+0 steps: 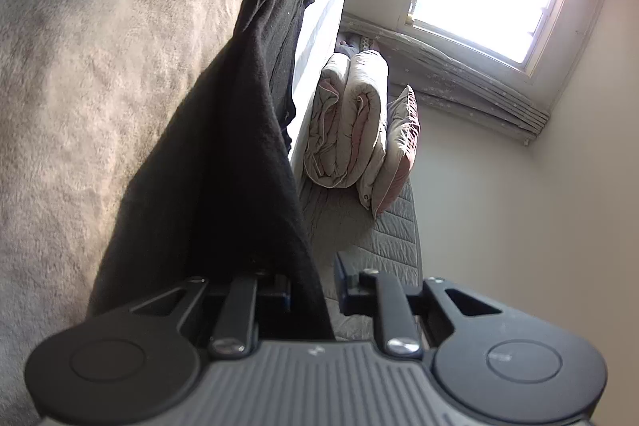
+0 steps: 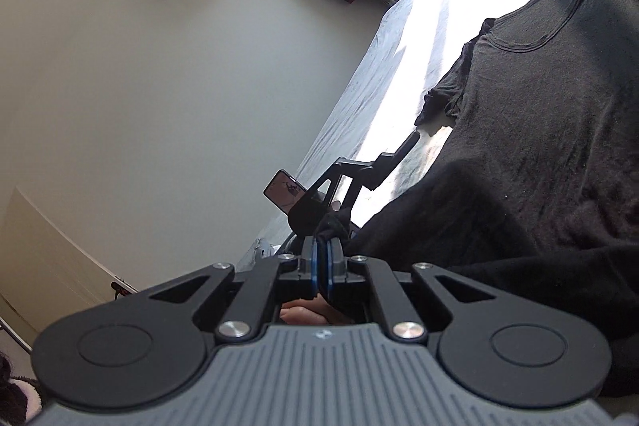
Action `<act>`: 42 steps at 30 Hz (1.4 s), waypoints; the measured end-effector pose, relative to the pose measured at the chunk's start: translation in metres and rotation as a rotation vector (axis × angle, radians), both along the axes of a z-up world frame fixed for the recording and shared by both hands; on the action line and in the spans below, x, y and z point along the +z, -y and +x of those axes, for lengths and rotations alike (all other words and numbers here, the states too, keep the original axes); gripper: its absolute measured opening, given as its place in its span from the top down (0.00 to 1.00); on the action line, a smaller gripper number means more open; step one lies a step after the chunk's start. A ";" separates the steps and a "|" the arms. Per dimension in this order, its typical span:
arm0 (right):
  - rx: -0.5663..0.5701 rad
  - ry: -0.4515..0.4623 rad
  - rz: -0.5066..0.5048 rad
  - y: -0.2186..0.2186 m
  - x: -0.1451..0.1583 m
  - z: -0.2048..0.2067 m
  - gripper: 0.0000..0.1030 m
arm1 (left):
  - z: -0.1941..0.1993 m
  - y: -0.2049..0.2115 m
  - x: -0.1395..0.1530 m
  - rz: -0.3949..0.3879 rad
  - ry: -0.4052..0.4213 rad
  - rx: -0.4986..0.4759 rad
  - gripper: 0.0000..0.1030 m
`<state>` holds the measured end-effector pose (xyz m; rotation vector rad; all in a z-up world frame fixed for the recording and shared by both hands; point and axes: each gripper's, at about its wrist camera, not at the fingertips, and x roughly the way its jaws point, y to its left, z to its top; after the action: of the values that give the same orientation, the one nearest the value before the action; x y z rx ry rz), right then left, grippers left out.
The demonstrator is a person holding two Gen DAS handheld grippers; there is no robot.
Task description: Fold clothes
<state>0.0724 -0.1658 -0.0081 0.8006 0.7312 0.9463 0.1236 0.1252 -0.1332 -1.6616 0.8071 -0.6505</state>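
Black T-shirt (image 2: 559,114) spread on the bed (image 2: 399,66), neckline away from the right claw (image 2: 320,266), right claw clamped on its hem, left claw (image 1: 313,290) parted with cloth draped over one finger, folded duvet (image 1: 351,118) beyond.

- A black T-shirt (image 2: 551,130) of soft knit cloth lies spread on the bed, round neckline at the far end, one short sleeve crumpled at its left edge.
- Its near hem is lifted off the bed; in the left wrist view it hangs stretched in dark folds (image 1: 239,146).
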 end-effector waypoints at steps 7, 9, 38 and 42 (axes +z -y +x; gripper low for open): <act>0.035 -0.007 0.010 0.002 -0.003 -0.005 0.94 | -0.003 -0.020 0.016 0.005 0.051 0.060 0.82; 0.048 -0.011 0.007 0.001 -0.003 -0.005 0.94 | -0.004 -0.026 0.020 0.006 0.066 0.074 0.82; 0.205 -0.130 -0.292 -0.069 -0.064 -0.002 0.78 | -0.013 -0.090 0.051 0.585 0.109 0.085 0.62; 0.125 -0.078 -0.295 -0.046 -0.050 -0.001 0.48 | -0.017 -0.087 0.053 0.664 0.119 -0.021 0.59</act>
<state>0.0712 -0.1198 -0.0581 0.5390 0.9729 0.8962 0.1070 0.2118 -0.0804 -1.0035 0.8389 -0.4235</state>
